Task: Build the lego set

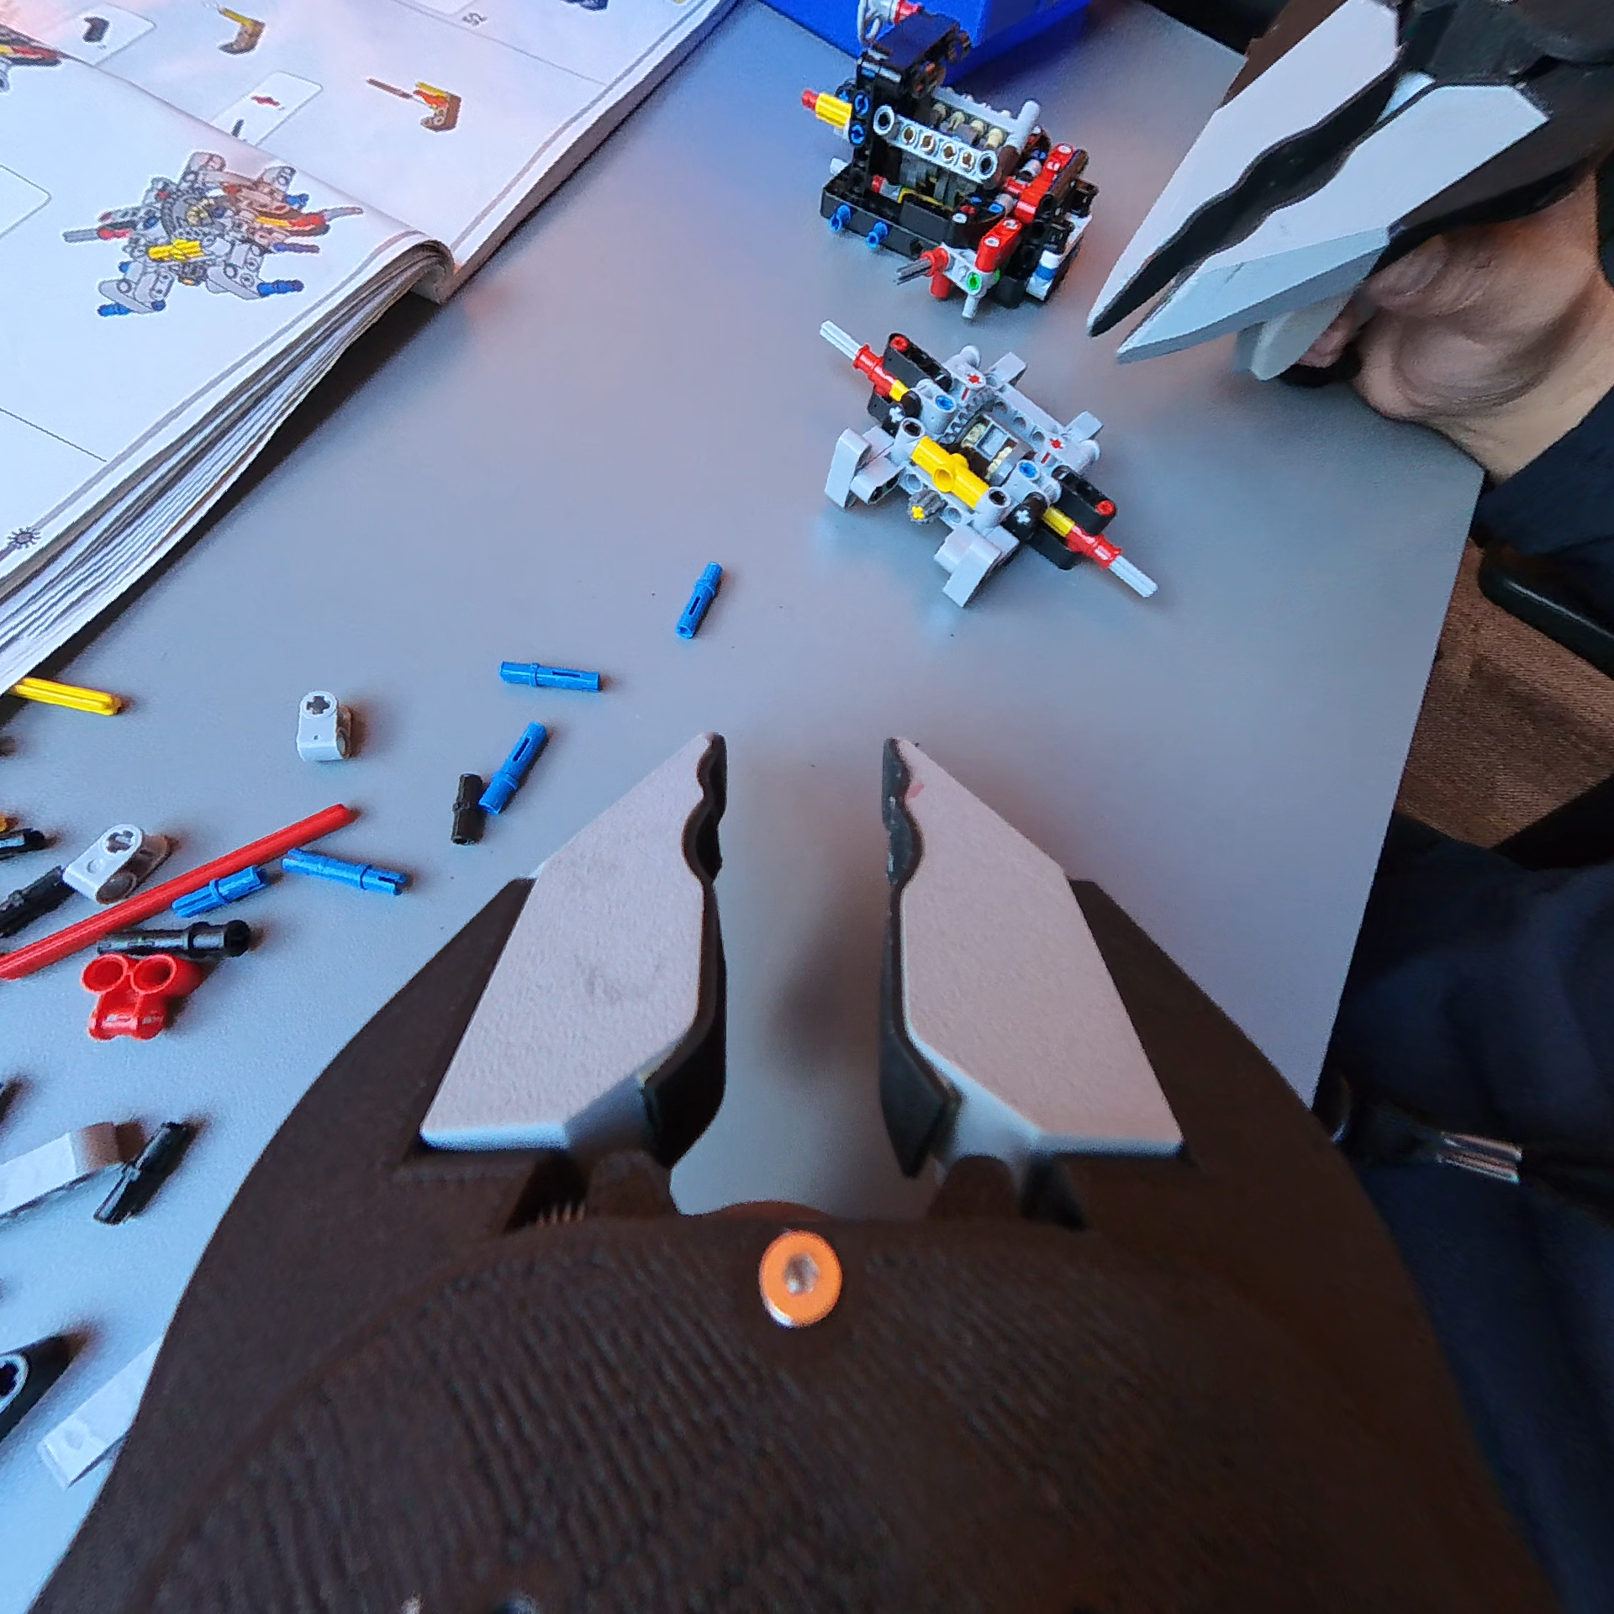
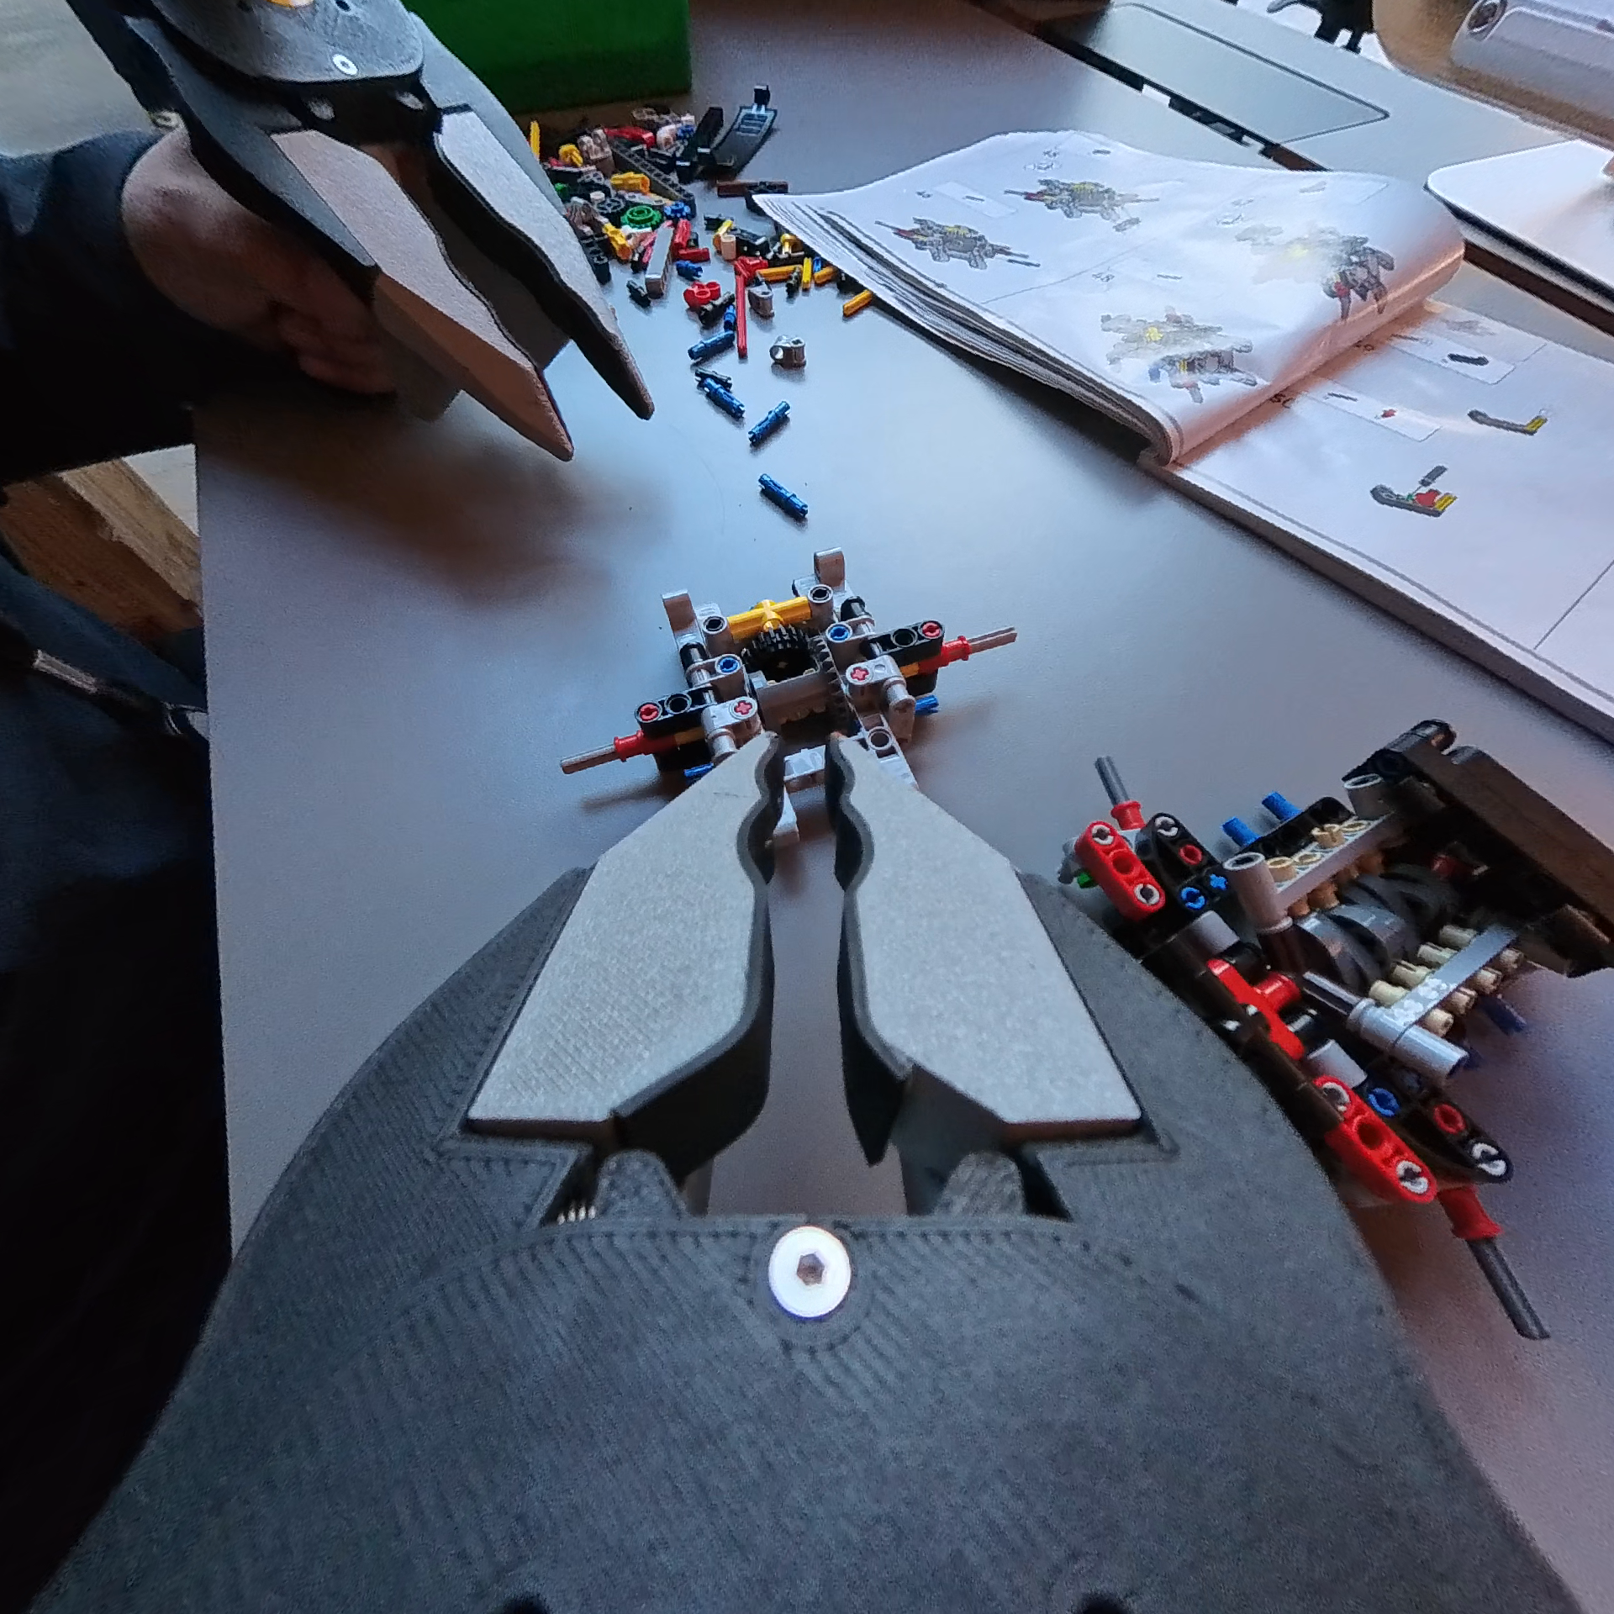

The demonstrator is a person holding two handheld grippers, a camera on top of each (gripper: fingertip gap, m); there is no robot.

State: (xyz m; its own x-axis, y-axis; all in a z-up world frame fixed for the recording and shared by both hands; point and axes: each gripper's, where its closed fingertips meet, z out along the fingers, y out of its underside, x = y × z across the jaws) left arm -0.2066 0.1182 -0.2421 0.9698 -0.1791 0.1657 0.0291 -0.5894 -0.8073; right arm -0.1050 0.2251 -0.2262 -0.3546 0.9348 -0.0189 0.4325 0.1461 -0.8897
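Observation:
My left gripper (image 1: 803, 751) is open and empty, hovering over bare grey table (image 1: 1223, 699). It also shows in the right wrist view (image 2: 607, 432), raised at the upper left. Loose blue pins (image 1: 550, 677) lie just left of it. My right gripper (image 2: 801, 744) has its jaws a narrow gap apart with nothing between the pads. It hovers just short of a small grey, black and yellow brick assembly (image 2: 786, 664), whose near grey bracket shows through the gap. In the left wrist view this gripper (image 1: 1107, 342) hangs above the table, right of the assembly (image 1: 969, 454).
A larger black and red brick assembly (image 1: 961, 183) (image 2: 1354, 943) sits to the right of my right gripper. An open instruction booklet (image 1: 218, 218) (image 2: 1135, 288) lies beyond. Several loose parts (image 2: 664, 218) are heaped near a green box (image 2: 568, 44). The table edge (image 1: 1397, 786) runs beside a person's hand (image 1: 1467, 349). My right fingertips sit around 15 cm from my left ones.

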